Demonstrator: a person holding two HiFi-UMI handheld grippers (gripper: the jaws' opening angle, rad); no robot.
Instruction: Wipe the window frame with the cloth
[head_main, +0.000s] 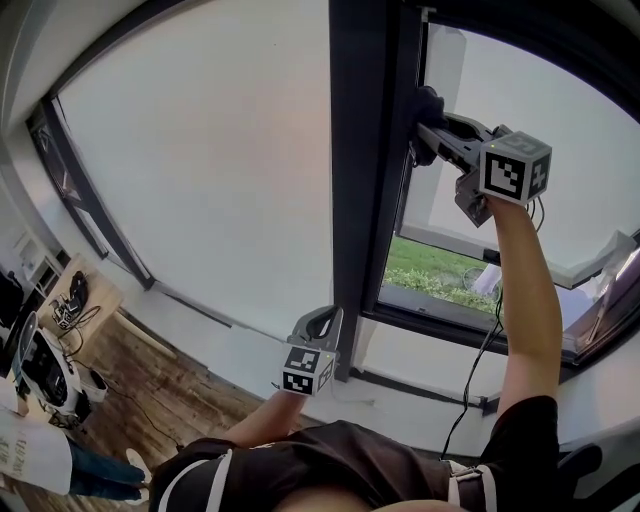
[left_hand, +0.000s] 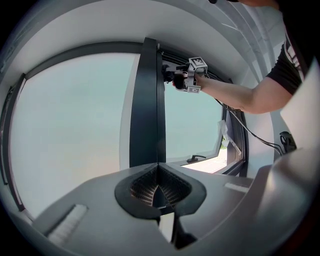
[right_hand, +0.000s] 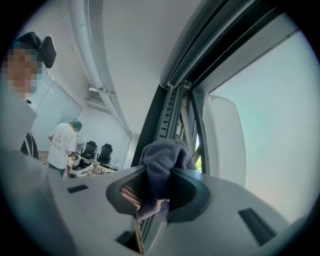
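Note:
My right gripper (head_main: 428, 128) is raised high and shut on a dark grey cloth (right_hand: 162, 165), which presses against the dark window frame (head_main: 362, 150) near its top, beside the open sash. In the left gripper view the same cloth (left_hand: 169, 76) shows as a small dark lump at the frame's upper part (left_hand: 150, 100). My left gripper (head_main: 318, 325) hangs low by the sill in front of the frame's foot, jaws shut with nothing between them. Its closed tips (left_hand: 158, 187) point up at the dark mullion.
The opened sash (head_main: 480, 170) swings outward, grass (head_main: 430, 268) below it. A black cable (head_main: 480, 370) hangs from my right arm. A window handle (left_hand: 196, 158) lies low on the sash. A person (right_hand: 62, 145) stands by desks and office chairs (right_hand: 97, 151) behind.

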